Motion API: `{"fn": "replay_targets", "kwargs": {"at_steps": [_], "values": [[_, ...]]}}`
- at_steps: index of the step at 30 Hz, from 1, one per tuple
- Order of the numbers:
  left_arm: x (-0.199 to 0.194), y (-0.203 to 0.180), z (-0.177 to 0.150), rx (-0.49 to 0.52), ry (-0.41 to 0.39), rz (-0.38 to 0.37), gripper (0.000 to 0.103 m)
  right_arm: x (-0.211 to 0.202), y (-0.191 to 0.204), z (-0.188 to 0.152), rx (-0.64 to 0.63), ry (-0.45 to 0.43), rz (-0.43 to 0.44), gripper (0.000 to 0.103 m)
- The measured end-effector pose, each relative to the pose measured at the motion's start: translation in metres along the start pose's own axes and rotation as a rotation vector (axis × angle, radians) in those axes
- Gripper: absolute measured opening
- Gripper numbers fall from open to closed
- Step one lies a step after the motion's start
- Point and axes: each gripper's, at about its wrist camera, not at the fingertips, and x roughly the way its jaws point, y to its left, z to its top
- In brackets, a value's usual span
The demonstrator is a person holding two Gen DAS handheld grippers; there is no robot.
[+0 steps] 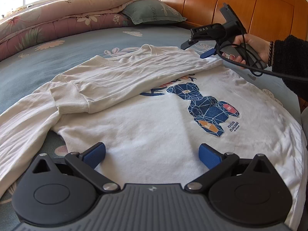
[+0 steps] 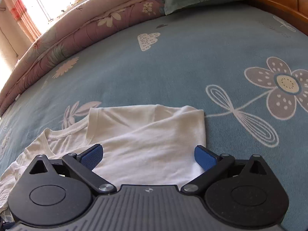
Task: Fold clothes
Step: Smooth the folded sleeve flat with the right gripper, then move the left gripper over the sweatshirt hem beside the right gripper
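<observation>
Two grippers were in play, both w/ jaws spread apart and holding nothing. Left gripper (image 1: 152, 155) hovered over the near hem area of the white sweatshirt (image 1: 154, 119), blue pads (image 1: 95, 154) just above the cloth. Right gripper (image 2: 148, 156) sat over the far right shoulder fold, its pads either side of the fabric but not clamped; in the left view it was held by a hand (image 1: 248, 52) w/ a dark sleeve.

Progress, judged from how things lay: partly folded. One sleeve (image 1: 115, 84) was laid across the chest, cuff (image 1: 71, 102) pointing left, covering the top of the print. The other sleeve (image 1: 21, 130) trailed out left, off the body, not yet brought in. Body itself was flat, hem not folded up. So approx. one sleeve done; other sleeve and body folds left.

Look: white, lightly creased, ribbed cuffs and neck, blue geometric bear print (image 1: 204, 107) facing up. It lay on the blue floral bedsheet (image 2: 192, 57), near edge of the bed, quilt (image 1: 57, 23) and pillow (image 1: 152, 11) far behind.
</observation>
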Motion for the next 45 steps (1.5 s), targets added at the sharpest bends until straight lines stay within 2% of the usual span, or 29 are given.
{"fn": "replay_targets", "kwargs": {"at_steps": [13,17,21,24,28,31,34,37,40,43,45], "values": [[0.0,-0.001,0.0,0.0,0.002,0.005,0.102,-0.048,0.026,-0.062,-0.132,-0.028,0.03,0.103],[0.001,-0.002,0.0,0.004,0.003,0.01,0.102,-0.057,0.05,-0.068,-0.216,-0.078,0.056,0.103],[0.001,-0.001,0.0,0.004,0.002,0.011,0.102,-0.028,0.072,-0.072,-0.317,-0.055,-0.023,0.103],[0.001,-0.001,0.0,0.006,0.002,0.011,0.102,-0.01,0.078,-0.087,-0.377,-0.073,-0.111,0.103],[0.001,-0.001,0.0,0.008,0.002,0.013,0.102,-0.012,0.076,-0.095,-0.361,-0.119,-0.121,0.103],[0.001,-0.002,0.0,0.008,0.002,0.013,0.102,-0.022,0.077,-0.096,-0.348,-0.098,-0.121,0.103],[0.001,-0.001,0.0,0.004,-0.001,0.011,0.102,-0.051,0.079,-0.11,-0.35,-0.098,-0.063,0.103],[0.002,0.0,0.001,-0.01,-0.001,0.009,0.102,-0.071,0.077,-0.131,-0.389,-0.059,-0.076,0.103],[0.002,0.002,0.003,-0.034,0.0,0.007,0.102,-0.071,0.068,-0.151,-0.386,-0.005,-0.096,0.103],[0.003,0.001,0.004,-0.05,0.002,0.021,0.102,-0.077,0.06,-0.162,-0.356,-0.07,-0.074,0.103],[0.006,-0.004,0.007,-0.029,0.019,0.058,0.102,-0.077,0.058,-0.166,-0.374,-0.094,-0.066,0.103]]}}
